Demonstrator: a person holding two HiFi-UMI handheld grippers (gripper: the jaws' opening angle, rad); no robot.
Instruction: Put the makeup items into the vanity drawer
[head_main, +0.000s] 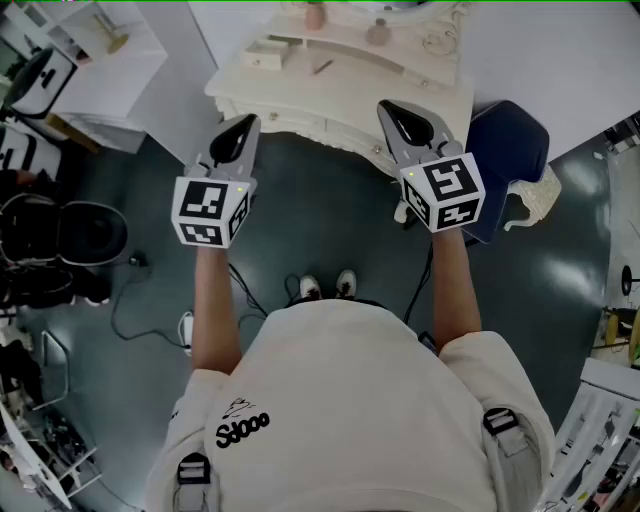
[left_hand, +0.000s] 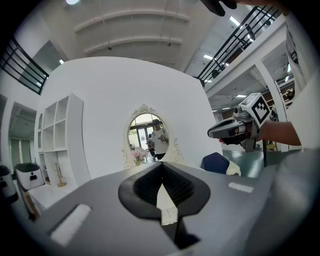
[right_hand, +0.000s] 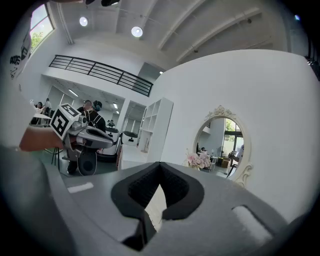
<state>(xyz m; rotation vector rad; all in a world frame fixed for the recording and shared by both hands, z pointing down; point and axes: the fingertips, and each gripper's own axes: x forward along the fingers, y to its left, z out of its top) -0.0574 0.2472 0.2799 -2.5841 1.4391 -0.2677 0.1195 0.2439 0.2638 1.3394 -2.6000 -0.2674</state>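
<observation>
With left gripper (head_main: 246, 127) and right gripper (head_main: 390, 110) both pressed together and empty, the makeup items, a pink bottle (head_main: 315, 15) and a small jar (head_main: 378, 32), stand on the vanity (head_main: 290, 100) at 12 o'clock, likely light, rigid and slick, best pinched across their bodies.

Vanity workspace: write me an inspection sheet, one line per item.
Surface: cream vanity top, mostly bare.
Job's things: a pink bottle and a paler bottle at the back, a slim stick and a small box nearer the front.
Clutter: a wiry item at the back, unclear.
Grippers: left gripper and right gripper both shut, empty, held short of the vanity.
Cables: one lead trails on the floor at left.
Surroundings: blue chair beside the vanity, oval mirror behind it, white shelves at left.
</observation>
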